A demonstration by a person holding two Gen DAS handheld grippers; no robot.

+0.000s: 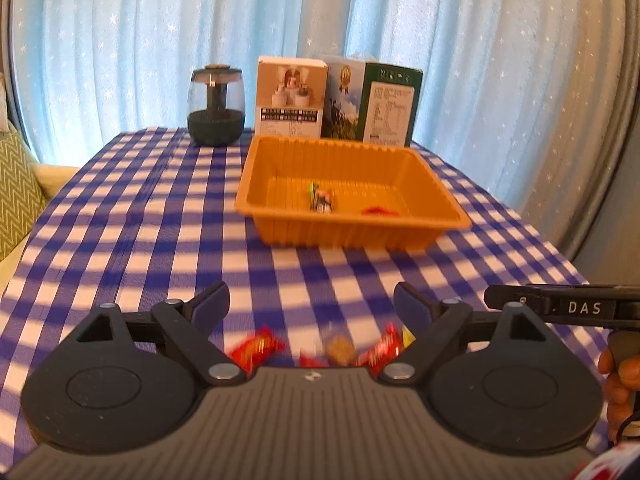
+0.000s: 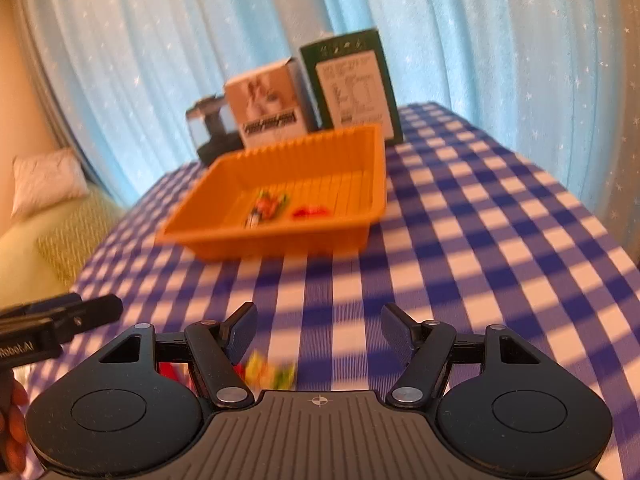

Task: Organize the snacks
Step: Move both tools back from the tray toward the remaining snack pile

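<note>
Motion blurs both views. The loose snacks (image 1: pixel 256 346) in red and yellow wrappers lie on the checked bench (image 1: pixel 120 220), partly hidden under the left gripper (image 1: pixel 312 306), whose jaws stand released with nothing between them. The right gripper (image 2: pixel 318 330) is likewise released and empty. Two wrapped snacks already sit in the orange tray (image 1: pixel 424 160), well ahead.

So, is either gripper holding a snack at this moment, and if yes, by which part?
Neither. The left gripper and the right gripper both stand open with nothing between their fingers; loose snacks lie on the tablecloth below them.
</note>
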